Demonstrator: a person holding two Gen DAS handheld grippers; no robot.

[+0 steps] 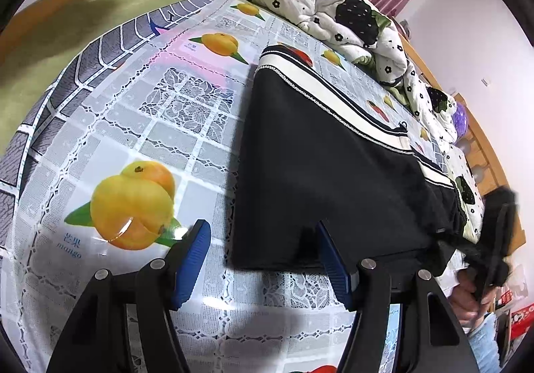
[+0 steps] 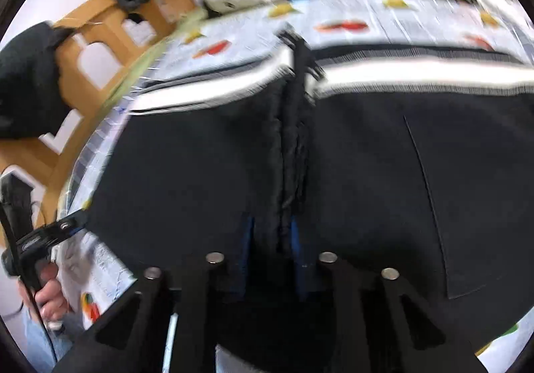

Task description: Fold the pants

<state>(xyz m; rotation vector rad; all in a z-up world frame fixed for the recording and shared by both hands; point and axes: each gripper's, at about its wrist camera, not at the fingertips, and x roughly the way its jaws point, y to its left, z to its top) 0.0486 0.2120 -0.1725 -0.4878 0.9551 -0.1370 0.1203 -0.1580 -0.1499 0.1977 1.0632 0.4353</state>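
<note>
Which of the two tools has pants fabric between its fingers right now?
The right tool: its blue fingers pinch a bunched ridge of the black pants. The left tool is open, straddling only the pants' corner.

A bed carries everything, spread with a glossy fruit-print cloth (image 1: 173,126) of grey lace squares and mangoes. The black pants (image 1: 320,172) with a white side stripe lie flat on the cloth. A flowered quilt (image 1: 337,9) is bunched along the far edge, beside a green sheet (image 1: 50,39).
</note>
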